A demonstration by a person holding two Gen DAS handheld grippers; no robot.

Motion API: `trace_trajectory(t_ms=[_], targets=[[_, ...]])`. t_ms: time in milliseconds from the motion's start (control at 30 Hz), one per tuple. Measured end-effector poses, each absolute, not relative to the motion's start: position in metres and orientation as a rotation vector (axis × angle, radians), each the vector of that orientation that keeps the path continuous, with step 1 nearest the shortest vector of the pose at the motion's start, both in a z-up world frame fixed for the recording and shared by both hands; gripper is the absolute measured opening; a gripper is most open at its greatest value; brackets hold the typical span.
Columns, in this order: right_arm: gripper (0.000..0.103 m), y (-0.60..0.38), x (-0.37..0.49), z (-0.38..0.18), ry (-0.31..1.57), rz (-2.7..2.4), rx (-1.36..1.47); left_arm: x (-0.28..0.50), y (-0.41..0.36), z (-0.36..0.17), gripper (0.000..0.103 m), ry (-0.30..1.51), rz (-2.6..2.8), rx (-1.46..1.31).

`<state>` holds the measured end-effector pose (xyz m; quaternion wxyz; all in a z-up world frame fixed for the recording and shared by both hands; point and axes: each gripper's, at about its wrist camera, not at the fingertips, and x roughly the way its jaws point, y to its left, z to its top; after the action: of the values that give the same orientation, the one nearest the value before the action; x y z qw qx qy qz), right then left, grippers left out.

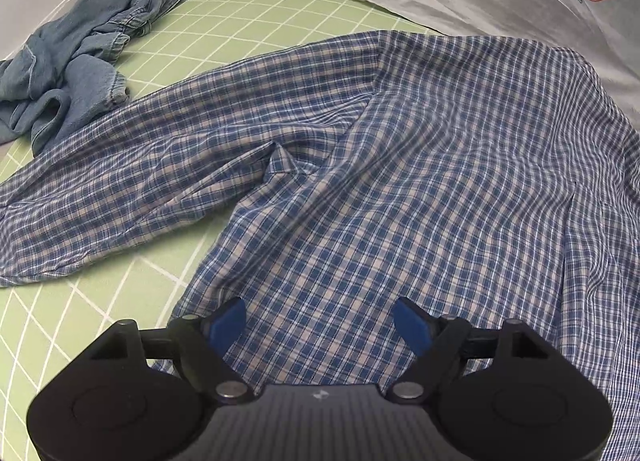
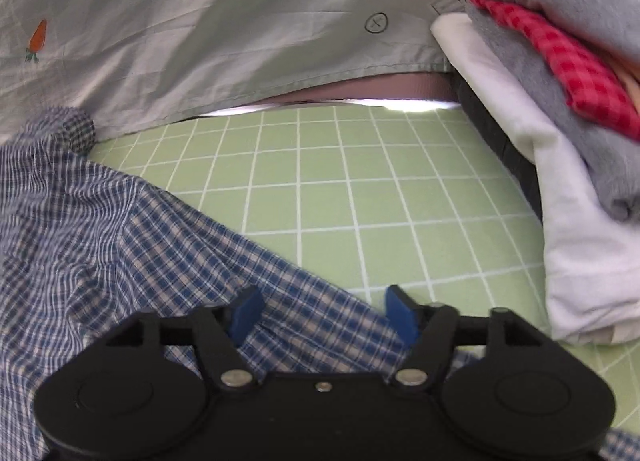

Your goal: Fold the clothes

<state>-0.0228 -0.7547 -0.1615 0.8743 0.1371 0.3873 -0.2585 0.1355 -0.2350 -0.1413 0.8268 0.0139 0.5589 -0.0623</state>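
both jaws wide, empty: left gripper (image 1: 319, 321) over plaid shirt (image 1: 400, 181), right gripper (image 2: 322, 313) over sleeve (image 2: 224, 261). best pinching sleeve edge, folding inward flat on mat (image 2: 340, 189).

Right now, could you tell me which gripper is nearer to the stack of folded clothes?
Right. The right gripper has the folded stack just off to its side; the left gripper sees only the plaid shirt.

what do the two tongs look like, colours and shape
Both match: the left tongs and right tongs have blue finger pads on black linkage arms with silver pivot pins, over a black body with two round housings. The left body shows a ribbed grey centre panel.
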Motion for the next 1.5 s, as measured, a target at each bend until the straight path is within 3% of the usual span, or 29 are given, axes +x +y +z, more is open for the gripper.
trace_trajectory(t_ms=[100,133,200,267,367,467,700,800,833,867,967,1067,1500], targets=[[0.077,-0.747,-0.022,-0.163,0.812,-0.503,0.236,0.136,-0.237,-0.142,0.082,1.185,-0.135,0.031],[0.071,-0.745,-0.022,-0.162,0.812,-0.496,0.233,0.136,-0.238,-0.143,0.082,1.186,-0.137,0.032],[0.056,-0.741,-0.023,-0.16,0.811,-0.47,0.225,0.135,-0.24,-0.144,0.082,1.187,-0.143,0.034],[0.027,-0.738,-0.023,-0.157,0.806,-0.46,0.221,0.134,-0.243,-0.144,0.082,1.188,-0.151,0.04],[0.007,-0.735,-0.024,-0.157,0.808,-0.464,0.204,0.132,-0.246,-0.146,0.082,1.189,-0.163,0.05],[0.001,-0.731,-0.025,-0.158,0.808,-0.461,0.16,0.131,-0.247,-0.145,0.082,1.182,-0.17,0.06],[0.001,-0.745,-0.008,-0.156,0.821,-0.545,0.118,0.132,-0.232,-0.139,0.082,1.149,-0.143,0.027],[0.006,-0.745,-0.003,-0.152,0.831,-0.605,0.13,0.13,-0.221,-0.136,0.082,1.128,-0.127,0.0],[0.019,-0.744,-0.002,-0.151,0.833,-0.625,0.131,0.129,-0.217,-0.134,0.082,1.121,-0.12,-0.009],[0.042,-0.738,-0.004,-0.148,0.831,-0.648,0.116,0.128,-0.214,-0.132,0.082,1.114,-0.113,-0.017],[0.082,-0.711,-0.02,-0.136,0.778,-0.694,0.105,0.122,-0.201,-0.125,0.085,1.087,-0.086,-0.061],[0.103,-0.678,-0.042,-0.124,0.727,-0.7,0.165,0.111,-0.177,-0.119,0.09,1.06,-0.053,-0.106],[0.103,-0.538,-0.077,-0.123,0.834,-0.607,0.166,0.101,-0.019,-0.13,0.092,1.038,0.153,-0.206]])
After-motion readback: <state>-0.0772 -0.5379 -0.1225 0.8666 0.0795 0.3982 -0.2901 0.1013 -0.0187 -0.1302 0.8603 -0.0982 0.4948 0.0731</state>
